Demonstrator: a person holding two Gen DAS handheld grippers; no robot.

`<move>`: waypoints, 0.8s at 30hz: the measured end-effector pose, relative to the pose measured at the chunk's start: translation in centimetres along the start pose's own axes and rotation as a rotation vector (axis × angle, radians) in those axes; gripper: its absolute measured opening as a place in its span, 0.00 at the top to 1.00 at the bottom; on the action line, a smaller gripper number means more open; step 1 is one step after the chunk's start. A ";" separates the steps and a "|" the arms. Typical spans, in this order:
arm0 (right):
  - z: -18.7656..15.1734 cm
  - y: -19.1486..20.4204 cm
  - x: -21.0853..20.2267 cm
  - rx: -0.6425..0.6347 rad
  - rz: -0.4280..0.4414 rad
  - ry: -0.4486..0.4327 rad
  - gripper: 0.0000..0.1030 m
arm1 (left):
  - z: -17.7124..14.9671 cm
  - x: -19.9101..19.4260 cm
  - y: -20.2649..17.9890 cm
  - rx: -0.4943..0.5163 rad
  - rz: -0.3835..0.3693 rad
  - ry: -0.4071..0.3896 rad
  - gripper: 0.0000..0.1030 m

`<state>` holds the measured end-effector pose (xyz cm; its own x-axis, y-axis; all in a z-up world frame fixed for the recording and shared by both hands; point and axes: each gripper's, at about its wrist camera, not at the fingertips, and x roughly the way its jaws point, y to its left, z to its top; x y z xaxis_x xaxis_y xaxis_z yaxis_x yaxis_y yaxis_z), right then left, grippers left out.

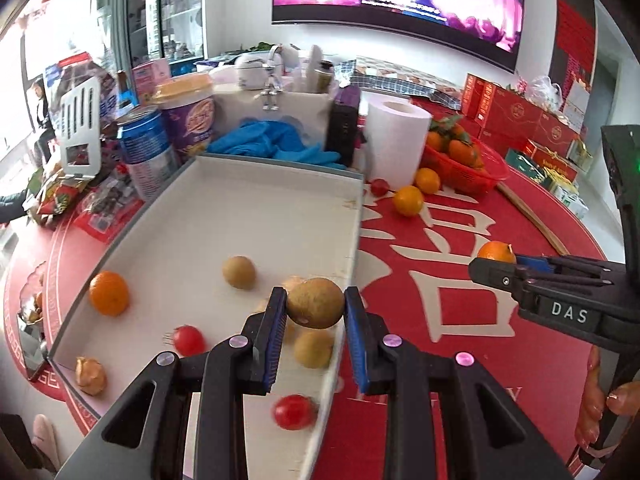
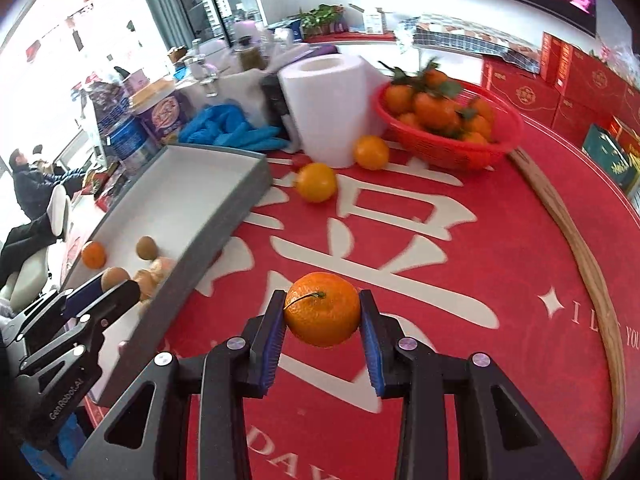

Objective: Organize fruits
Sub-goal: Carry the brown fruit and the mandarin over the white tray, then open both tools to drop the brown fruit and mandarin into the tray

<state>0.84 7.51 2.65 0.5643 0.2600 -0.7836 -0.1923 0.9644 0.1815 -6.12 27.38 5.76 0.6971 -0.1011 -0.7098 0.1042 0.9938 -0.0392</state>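
My left gripper (image 1: 316, 304) is shut on a brown kiwi (image 1: 316, 302), held above the right edge of the grey tray (image 1: 248, 208). The tray holds an orange (image 1: 109, 293), another kiwi (image 1: 239, 272), cherry tomatoes (image 1: 189, 339) and other small fruit. My right gripper (image 2: 322, 312) is shut on an orange (image 2: 322, 309), held above the red tablecloth to the right of the tray (image 2: 224, 216). The right gripper also shows in the left wrist view (image 1: 496, 264). Two loose oranges (image 2: 316, 182) lie on the cloth beyond it.
A red basket of tangerines (image 2: 448, 120) stands at the back right. A white paper roll (image 2: 326, 108), blue gloves (image 2: 232, 128), cans and cups (image 1: 192, 116) crowd the back behind the tray. A wooden stick (image 2: 576, 248) lies at the right.
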 end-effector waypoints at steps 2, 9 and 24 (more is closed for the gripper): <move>0.3 1.1 0.2 -0.018 0.009 0.002 0.64 | 0.0 0.0 0.9 -0.013 0.010 -0.003 0.69; 1.5 5.2 1.3 -0.089 0.036 0.008 0.64 | 0.2 0.1 4.3 -0.057 0.065 -0.014 0.69; 4.2 11.6 5.6 -0.161 0.097 0.056 0.64 | -0.6 2.8 9.2 -0.133 0.123 0.049 0.69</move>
<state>5.15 20.31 2.92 0.4919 0.3440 -0.7998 -0.3722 0.9135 0.1640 -3.63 36.25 2.94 0.6633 0.0205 -0.7480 -0.0763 0.9963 -0.0403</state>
